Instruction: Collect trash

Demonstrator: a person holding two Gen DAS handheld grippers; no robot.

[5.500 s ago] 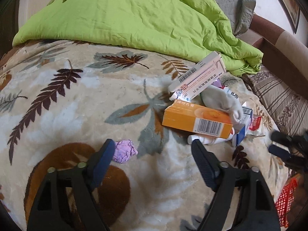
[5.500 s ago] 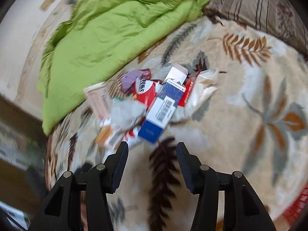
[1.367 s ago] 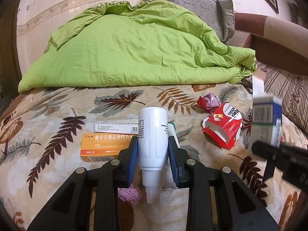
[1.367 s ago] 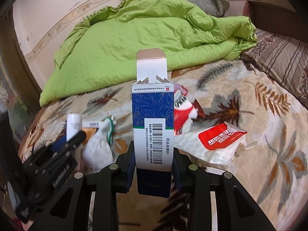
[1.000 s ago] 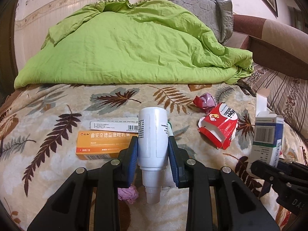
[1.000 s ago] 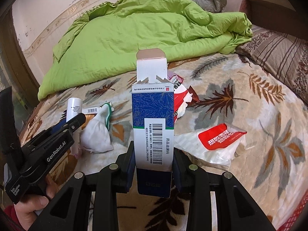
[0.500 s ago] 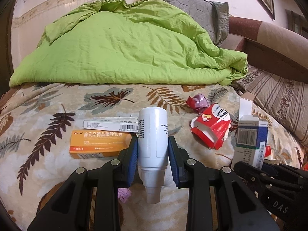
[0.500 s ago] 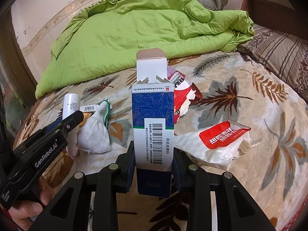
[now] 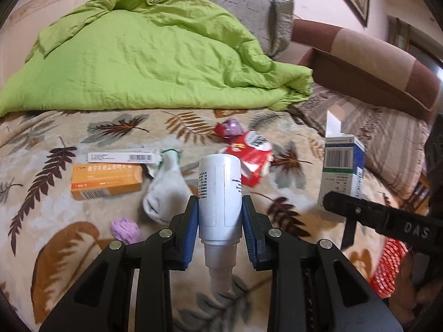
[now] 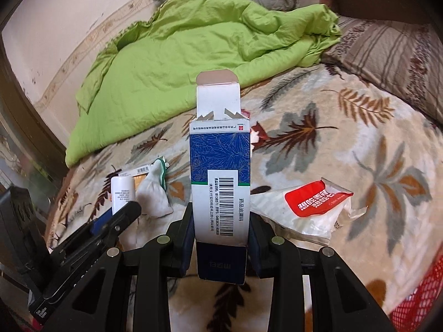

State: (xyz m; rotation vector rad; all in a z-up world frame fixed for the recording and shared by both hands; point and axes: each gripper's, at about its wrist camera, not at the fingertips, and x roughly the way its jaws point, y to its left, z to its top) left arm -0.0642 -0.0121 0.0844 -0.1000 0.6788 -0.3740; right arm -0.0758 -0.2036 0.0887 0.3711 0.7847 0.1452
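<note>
My left gripper is shut on a white plastic bottle, cap end toward the camera, held above the leaf-patterned blanket. My right gripper is shut on a blue-and-white carton with its top flap open; that carton also shows at the right of the left wrist view. On the blanket lie an orange box, a long white box, a white sock, a purple paper ball, a torn red box and a red-and-white plastic wrapper.
A crumpled green duvet covers the far side of the bed, with a grey pillow and a brown headboard behind. A striped pillow lies at the right. A red mesh basket shows at the lower right edge.
Both grippers have kept hold of the bottle and the carton and drifted back and rightward over the bed. The sock and purple ball now show left of the bottle.
</note>
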